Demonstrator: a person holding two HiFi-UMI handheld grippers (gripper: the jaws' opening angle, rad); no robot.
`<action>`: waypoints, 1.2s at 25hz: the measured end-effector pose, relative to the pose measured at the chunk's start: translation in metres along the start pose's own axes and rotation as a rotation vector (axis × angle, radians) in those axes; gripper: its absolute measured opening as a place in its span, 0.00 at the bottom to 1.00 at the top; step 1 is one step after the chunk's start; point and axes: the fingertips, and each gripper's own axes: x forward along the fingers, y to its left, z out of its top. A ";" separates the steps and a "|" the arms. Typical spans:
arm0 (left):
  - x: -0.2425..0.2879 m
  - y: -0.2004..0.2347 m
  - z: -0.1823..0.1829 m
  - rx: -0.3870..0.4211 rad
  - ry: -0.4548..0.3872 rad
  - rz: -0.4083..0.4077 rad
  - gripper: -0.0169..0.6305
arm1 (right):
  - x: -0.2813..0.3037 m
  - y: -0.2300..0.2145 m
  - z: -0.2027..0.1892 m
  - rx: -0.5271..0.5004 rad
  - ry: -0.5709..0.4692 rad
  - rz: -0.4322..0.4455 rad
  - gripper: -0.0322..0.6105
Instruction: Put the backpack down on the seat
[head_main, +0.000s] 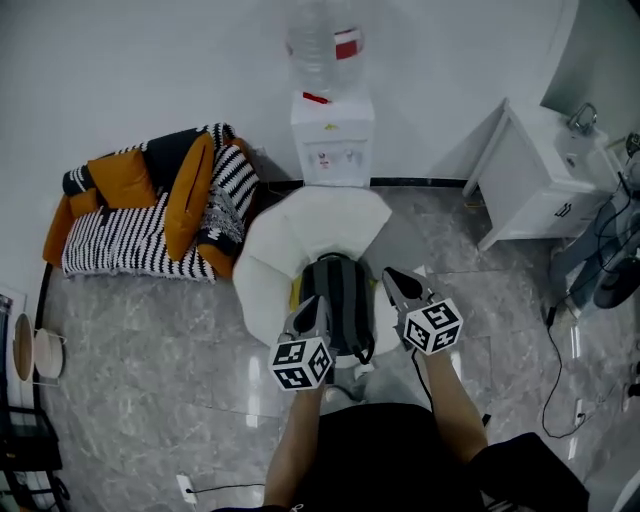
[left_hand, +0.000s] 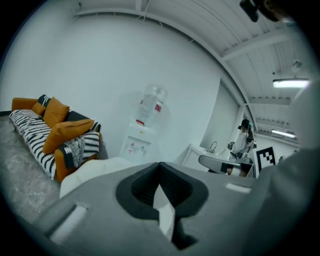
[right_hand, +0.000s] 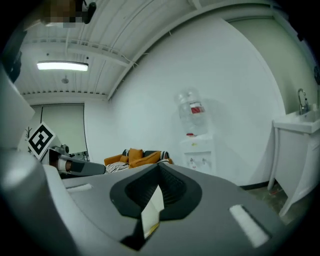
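Upright on the white seat (head_main: 285, 235), the dark backpack (head_main: 340, 300) stands between the two grippers, just beside the left gripper (head_main: 312, 312) and a little apart from the right gripper (head_main: 398, 283). Both grippers have their jaws pressed together, holding nothing. A water dispenser (head_main: 332, 145) stands against the wall ahead of them, beyond the seat.

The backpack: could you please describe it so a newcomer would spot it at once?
Against the back wall stands a white water dispenser with a clear bottle on top. Just in front of it is a white rounded armchair, and over its seat is the dark grey backpack. It is the only dark thing on that pale chair.
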 end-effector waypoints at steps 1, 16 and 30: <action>0.000 -0.004 0.015 0.017 -0.024 -0.001 0.03 | 0.001 0.003 0.018 -0.025 -0.026 0.004 0.06; -0.008 -0.037 0.151 0.186 -0.243 0.006 0.03 | 0.027 0.035 0.130 -0.200 -0.086 0.091 0.06; 0.018 -0.050 0.156 0.170 -0.271 -0.008 0.03 | 0.033 0.023 0.142 -0.274 -0.073 0.112 0.06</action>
